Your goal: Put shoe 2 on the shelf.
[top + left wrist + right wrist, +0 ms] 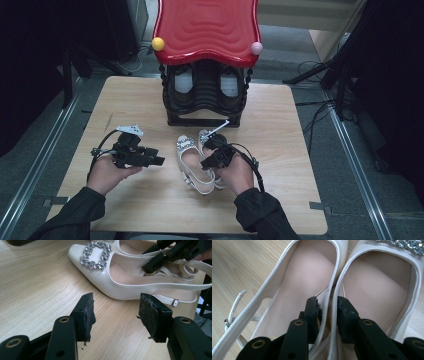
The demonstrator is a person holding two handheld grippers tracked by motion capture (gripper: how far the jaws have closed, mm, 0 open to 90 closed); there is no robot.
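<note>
Right tongs [328,315] — inner walls of the two cream shoes [332,285] sit between the pads; the pad faces are masked by those walls, so contact cannot be confirmed. Toe of the left-hand shoe runs off the top edge of the right gripper view; the crystal buckle [409,245] is clipped there too.

High view: the right hand [235,172] covers the heels of the pair. The dark shoes [184,82] in the black rack [202,117] are half hidden under the red top [207,30] — too small to make out. Counter [280,200] near edge hidden by sleeves.

Left gripper view: slingback heel end cut by the right edge.
</note>
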